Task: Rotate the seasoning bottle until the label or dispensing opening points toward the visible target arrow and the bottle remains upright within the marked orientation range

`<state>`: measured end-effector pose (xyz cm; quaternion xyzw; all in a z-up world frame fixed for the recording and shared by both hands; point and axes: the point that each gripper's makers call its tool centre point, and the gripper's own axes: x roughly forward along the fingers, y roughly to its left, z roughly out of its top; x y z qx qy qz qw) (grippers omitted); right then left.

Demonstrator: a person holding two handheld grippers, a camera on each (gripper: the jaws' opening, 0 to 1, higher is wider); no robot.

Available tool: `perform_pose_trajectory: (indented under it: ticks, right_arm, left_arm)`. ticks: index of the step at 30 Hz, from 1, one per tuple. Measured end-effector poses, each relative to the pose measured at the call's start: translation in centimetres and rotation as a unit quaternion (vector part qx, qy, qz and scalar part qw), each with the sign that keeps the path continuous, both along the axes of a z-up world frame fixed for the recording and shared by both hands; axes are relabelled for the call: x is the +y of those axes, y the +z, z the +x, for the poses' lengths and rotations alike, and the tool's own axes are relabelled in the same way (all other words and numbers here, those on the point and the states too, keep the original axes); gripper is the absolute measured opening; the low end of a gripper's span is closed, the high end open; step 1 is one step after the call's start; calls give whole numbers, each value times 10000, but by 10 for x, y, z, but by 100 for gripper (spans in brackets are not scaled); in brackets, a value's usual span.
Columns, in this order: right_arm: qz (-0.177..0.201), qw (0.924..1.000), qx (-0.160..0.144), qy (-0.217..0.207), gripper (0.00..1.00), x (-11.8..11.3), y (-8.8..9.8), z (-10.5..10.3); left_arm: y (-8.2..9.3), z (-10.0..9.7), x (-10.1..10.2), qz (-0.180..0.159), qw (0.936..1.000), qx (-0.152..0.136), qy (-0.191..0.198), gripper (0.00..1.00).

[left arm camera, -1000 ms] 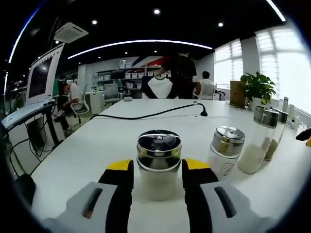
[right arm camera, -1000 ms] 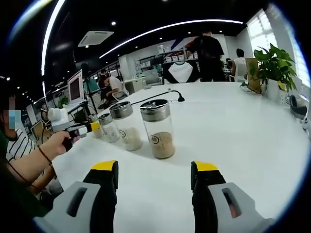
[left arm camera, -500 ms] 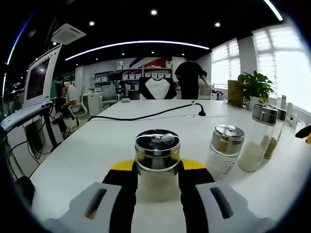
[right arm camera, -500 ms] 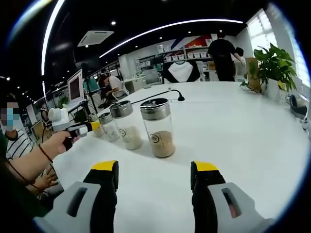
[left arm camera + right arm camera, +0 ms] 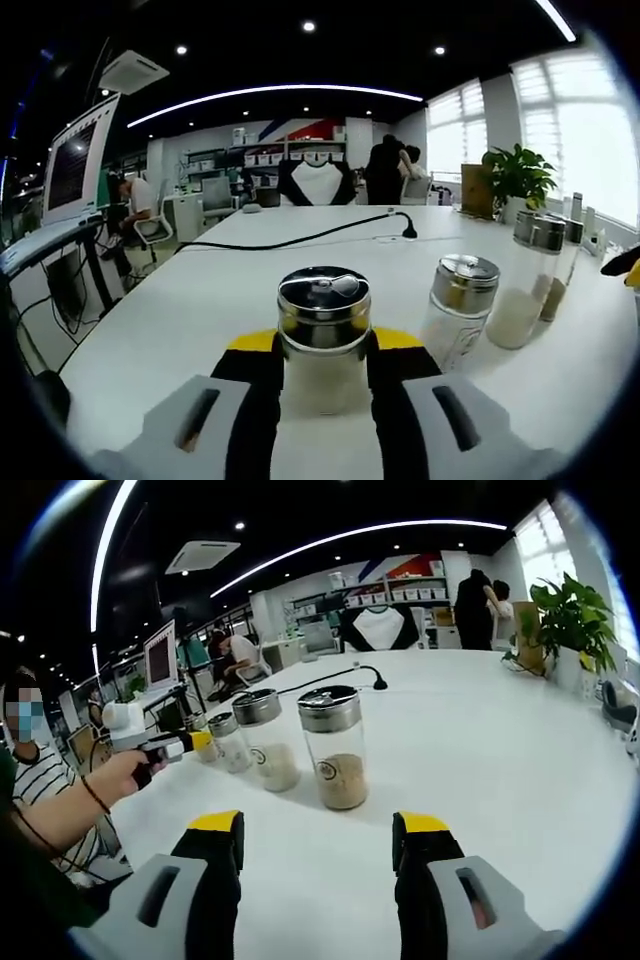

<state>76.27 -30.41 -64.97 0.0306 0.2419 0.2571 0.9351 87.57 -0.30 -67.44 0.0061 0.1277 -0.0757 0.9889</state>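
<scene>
The left gripper [image 5: 322, 350] is pinching the seasoning bottle [image 5: 323, 335] between its 2 fingers; the right gripper [image 5: 320, 832] is hanging spread, 3 other bottles [image 5: 334, 748] standing beyond its fingertips. Twisting risks tipping the bottle if the pinch is slipping

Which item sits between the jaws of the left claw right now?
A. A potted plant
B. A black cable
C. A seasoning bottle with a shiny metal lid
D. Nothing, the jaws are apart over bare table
C: in the left gripper view the left claw has both yellow-tipped jaws pressed against the sides of the seasoning bottle, which stands upright on the white table.
</scene>
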Motion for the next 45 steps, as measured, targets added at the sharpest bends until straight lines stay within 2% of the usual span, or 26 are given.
perform_pose_trajectory:
  ticks: [10,25,36,41,45]
  right_arm:
    - [-5,10000,-20,-62,59,-2,0,-1]
    - [-10,9999,15,-112,59,-5,-3,-2]
    - [-24,9999,-9,-135,59,-8,-1,-2]
    - [-50,9998,-18,-169,58,-11,-1,-1]
    - [-34,9999,-20,-142,58,-9,-1,-1]
  left_arm:
    - [-1,2,0,19,9997,32,-240,34]
    - [-2,3,-2,40,9948,70,-1013,34]
    - [-1,2,-4,55,9842,41,-1768,34]
    - [-1,1,-5,54,9770,56,-2131,34]
    - [-1,0,-7,80,9674,79,-2531,34]
